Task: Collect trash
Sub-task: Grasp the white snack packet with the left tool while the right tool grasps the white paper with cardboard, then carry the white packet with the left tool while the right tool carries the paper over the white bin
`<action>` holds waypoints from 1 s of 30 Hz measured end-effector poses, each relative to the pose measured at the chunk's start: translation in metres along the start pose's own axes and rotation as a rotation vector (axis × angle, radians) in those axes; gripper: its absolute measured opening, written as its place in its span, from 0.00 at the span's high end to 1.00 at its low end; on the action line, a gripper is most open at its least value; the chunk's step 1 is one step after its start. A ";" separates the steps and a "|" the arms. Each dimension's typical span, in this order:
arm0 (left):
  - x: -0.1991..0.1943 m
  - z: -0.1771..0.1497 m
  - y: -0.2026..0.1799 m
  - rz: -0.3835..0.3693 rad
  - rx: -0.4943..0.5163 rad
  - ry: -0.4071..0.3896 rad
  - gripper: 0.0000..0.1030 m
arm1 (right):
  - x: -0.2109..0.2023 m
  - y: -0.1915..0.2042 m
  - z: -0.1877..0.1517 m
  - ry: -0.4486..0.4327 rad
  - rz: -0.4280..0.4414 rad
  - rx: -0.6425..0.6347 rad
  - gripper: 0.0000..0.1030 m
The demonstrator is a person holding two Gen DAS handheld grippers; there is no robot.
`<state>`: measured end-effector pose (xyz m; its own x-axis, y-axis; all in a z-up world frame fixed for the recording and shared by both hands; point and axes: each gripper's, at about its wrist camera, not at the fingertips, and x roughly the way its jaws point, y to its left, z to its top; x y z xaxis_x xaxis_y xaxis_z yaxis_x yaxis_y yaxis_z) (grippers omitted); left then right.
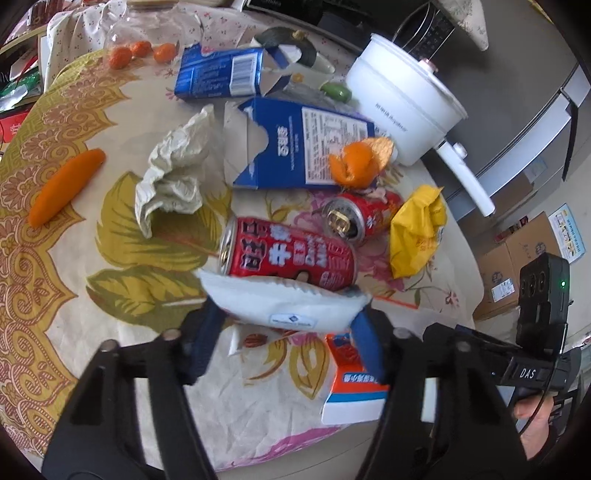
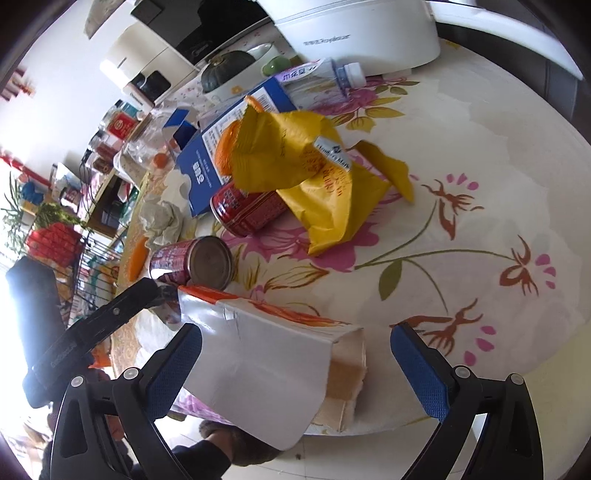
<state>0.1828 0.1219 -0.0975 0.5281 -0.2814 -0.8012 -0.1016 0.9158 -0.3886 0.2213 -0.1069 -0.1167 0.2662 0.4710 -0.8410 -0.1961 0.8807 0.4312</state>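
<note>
Round table [image 2: 517, 155] w/ floral cloth, grey fridge [image 1: 535, 122], cardboard boxes [image 1: 517, 258] on floor.

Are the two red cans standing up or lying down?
Lying down. The nearer red can rests on its side on the tablecloth, and the farther red can lies sideways too, its pull-tab top facing the camera.

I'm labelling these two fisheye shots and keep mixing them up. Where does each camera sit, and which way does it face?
Left wrist: on the left gripper, angled down across the table at a white packet between its jaws, red cans and blue cartons beyond; a hand with the right gripper shows at right.
Right wrist: on the right gripper, angled down at the table edge, open jaws around an orange-white carton; the left gripper shows at left.
Shared: near can, yellow bag, white pot.
</note>
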 end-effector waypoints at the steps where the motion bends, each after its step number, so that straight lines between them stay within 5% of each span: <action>1: -0.001 -0.002 0.001 0.011 0.005 0.000 0.39 | 0.004 0.001 -0.001 0.005 -0.002 -0.005 0.02; 4: -0.008 -0.003 0.003 0.027 0.015 -0.016 0.41 | 0.009 0.005 -0.003 -0.013 -0.021 -0.034 0.08; 11: -0.036 -0.004 0.011 0.035 0.004 -0.048 0.41 | 0.008 0.014 -0.008 -0.037 0.022 -0.081 0.55; 15: -0.044 -0.007 0.016 0.065 0.015 -0.060 0.41 | -0.007 0.022 -0.010 -0.086 0.065 -0.106 0.72; 22: -0.042 -0.012 0.025 0.064 -0.033 -0.026 0.41 | -0.026 0.038 -0.012 -0.124 0.239 -0.122 0.75; 30: -0.037 -0.015 0.025 0.071 -0.042 -0.001 0.41 | 0.001 0.038 -0.009 -0.072 0.241 -0.055 0.67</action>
<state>0.1481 0.1505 -0.0848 0.5195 -0.2157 -0.8268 -0.1738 0.9207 -0.3494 0.2056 -0.0734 -0.1047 0.2721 0.6708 -0.6899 -0.3126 0.7397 0.5959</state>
